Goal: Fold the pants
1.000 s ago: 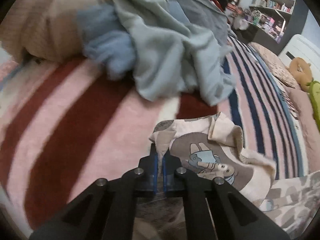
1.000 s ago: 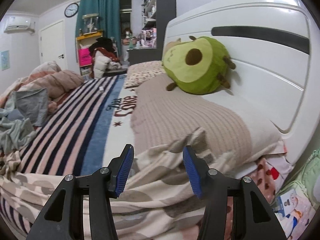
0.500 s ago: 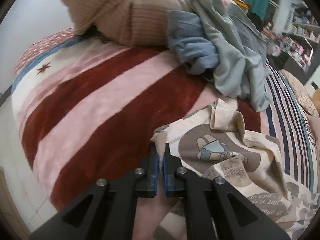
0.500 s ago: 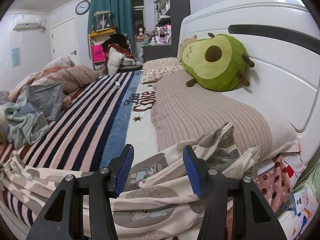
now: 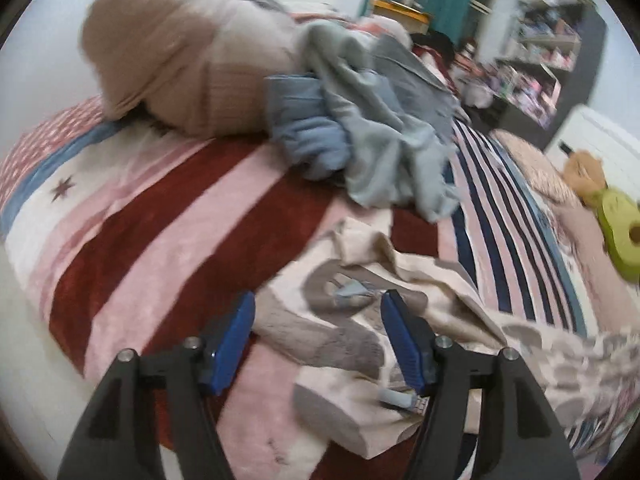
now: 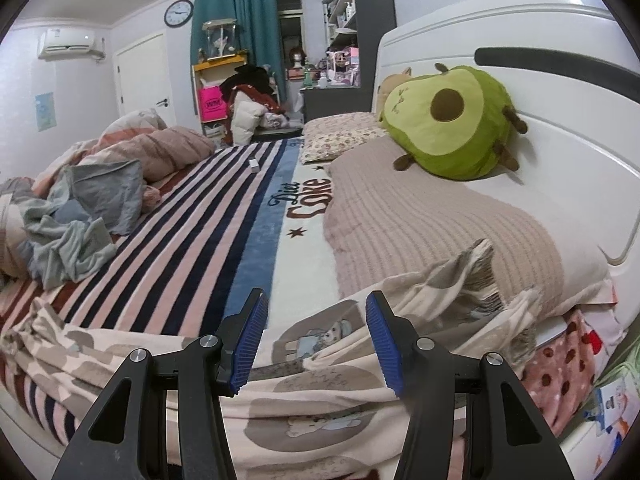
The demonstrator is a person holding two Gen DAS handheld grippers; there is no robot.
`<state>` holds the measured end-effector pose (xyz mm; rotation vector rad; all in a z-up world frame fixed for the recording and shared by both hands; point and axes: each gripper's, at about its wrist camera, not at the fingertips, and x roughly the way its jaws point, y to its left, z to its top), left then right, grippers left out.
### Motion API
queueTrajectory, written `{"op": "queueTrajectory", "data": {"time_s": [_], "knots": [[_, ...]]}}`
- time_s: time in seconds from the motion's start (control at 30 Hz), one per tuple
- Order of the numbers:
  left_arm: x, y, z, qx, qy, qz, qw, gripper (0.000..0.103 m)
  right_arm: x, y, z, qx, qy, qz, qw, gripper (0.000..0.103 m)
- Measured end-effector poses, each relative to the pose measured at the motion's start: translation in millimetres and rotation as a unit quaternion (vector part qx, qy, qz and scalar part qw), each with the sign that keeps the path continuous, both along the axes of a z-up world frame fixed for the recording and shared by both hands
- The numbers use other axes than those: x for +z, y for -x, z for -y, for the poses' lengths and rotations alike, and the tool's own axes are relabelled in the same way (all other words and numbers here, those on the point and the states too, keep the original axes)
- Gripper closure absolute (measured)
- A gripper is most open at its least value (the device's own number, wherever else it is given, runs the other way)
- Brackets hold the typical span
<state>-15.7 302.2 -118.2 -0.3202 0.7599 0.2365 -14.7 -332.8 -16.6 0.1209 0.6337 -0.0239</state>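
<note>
**Both grippers spread wide over the pants**

Our left gripper (image 5: 318, 334) hangs over the rumpled end of the pants (image 5: 360, 344) with its blue pads spread wide, gripping nothing. We see the right gripper (image 6: 316, 338) parted just as wide above the other end of the pants (image 6: 320, 364), likewise empty. Cream with grey cartoon patches, the pants lie stretched along the near edge of the striped blanket (image 6: 192, 248). One end reaches the beige knitted pillow (image 6: 420, 224), where a green avocado plush (image 6: 448, 124) leans against the white headboard (image 6: 560, 92). Well apart, a heap of grey-blue clothes (image 5: 372, 132) sits beside a bundled beige quilt (image 5: 180, 60). Our left view is blurred.
</note>
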Motion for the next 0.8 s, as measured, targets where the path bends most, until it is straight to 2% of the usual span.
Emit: {"op": "queueTrajectory", "data": {"time_s": [0.13, 0.23, 0.3, 0.37, 0.43, 0.5, 0.67, 0.8], "knots": [[-15, -27, 13, -0.045, 0.000, -0.024, 0.9987, 0.042, -2, -1, -5, 0.007, -0.008, 0.001, 1.000, 0.056], [-30, -50, 17, -0.055, -0.005, -0.068, 0.9961, 0.042, 0, 1, -6, 0.008, -0.010, 0.006, 1.000, 0.056], [-39, -55, 16, -0.057, 0.007, -0.092, 0.9941, 0.042, 0, 3, -5, 0.007, -0.013, 0.008, 1.000, 0.056], [-41, -49, 19, -0.070, 0.015, -0.091, 0.9933, 0.042, 0, 3, -6, 0.007, -0.013, 0.008, 1.000, 0.056], [-43, -42, 26, -0.081, 0.008, -0.096, 0.9920, 0.050, -1, 3, -6, 0.008, -0.014, 0.005, 1.000, 0.056], [-47, -37, 33, -0.091, -0.001, -0.110, 0.9897, 0.081, -2, 1, -7, 0.010, -0.016, 0.002, 1.000, 0.056], [-43, -23, 43, -0.100, -0.002, -0.097, 0.9902, 0.099, -5, -3, -11, 0.018, -0.025, 0.000, 1.000, 0.056], [-15, -10, 46, -0.086, -0.031, -0.043, 0.9949, 0.100, -8, -4, -15, 0.021, -0.031, -0.002, 0.999, 0.056]]}}
